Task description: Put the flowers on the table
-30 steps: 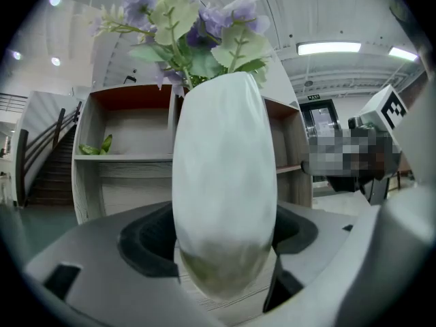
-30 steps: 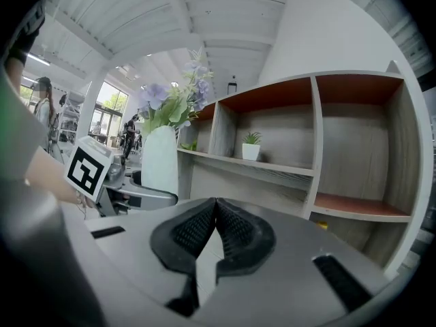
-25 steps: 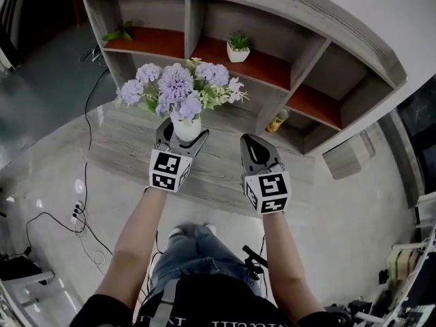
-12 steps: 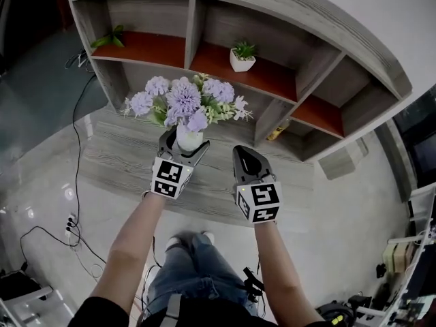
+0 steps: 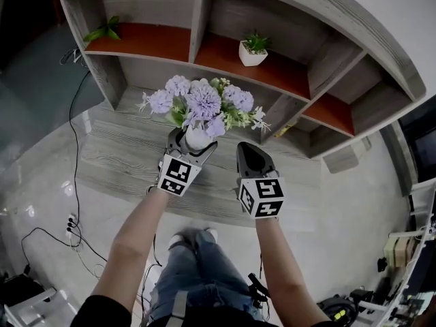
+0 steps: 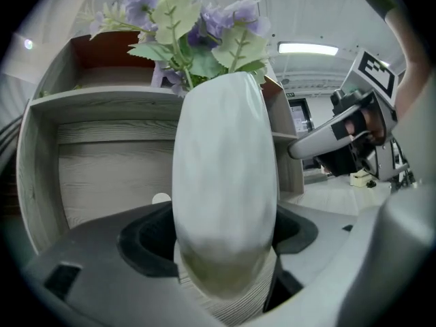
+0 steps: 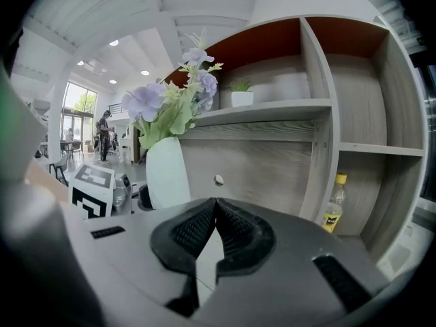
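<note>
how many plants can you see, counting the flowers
3. The flowers in the white vase held by the left gripper; a small potted plant in the middle shelf compartment; a leafy one in the left compartment. Others may be hidden.

White vase point(image 6: 225, 182) with flowers point(image 6: 194, 29) clamped between jaws.

The grey wood-grain desk point(image 5: 116, 162) is lying open ahead and to the left. The tall grey wooden shelf unit point(image 5: 197, 19) is walling off its far edge, a yellow-capped bottle point(image 7: 333, 206) is occupying the lower right bay, and the white vase of purple flowers point(image 5: 203, 107) is filling the middle.
</note>
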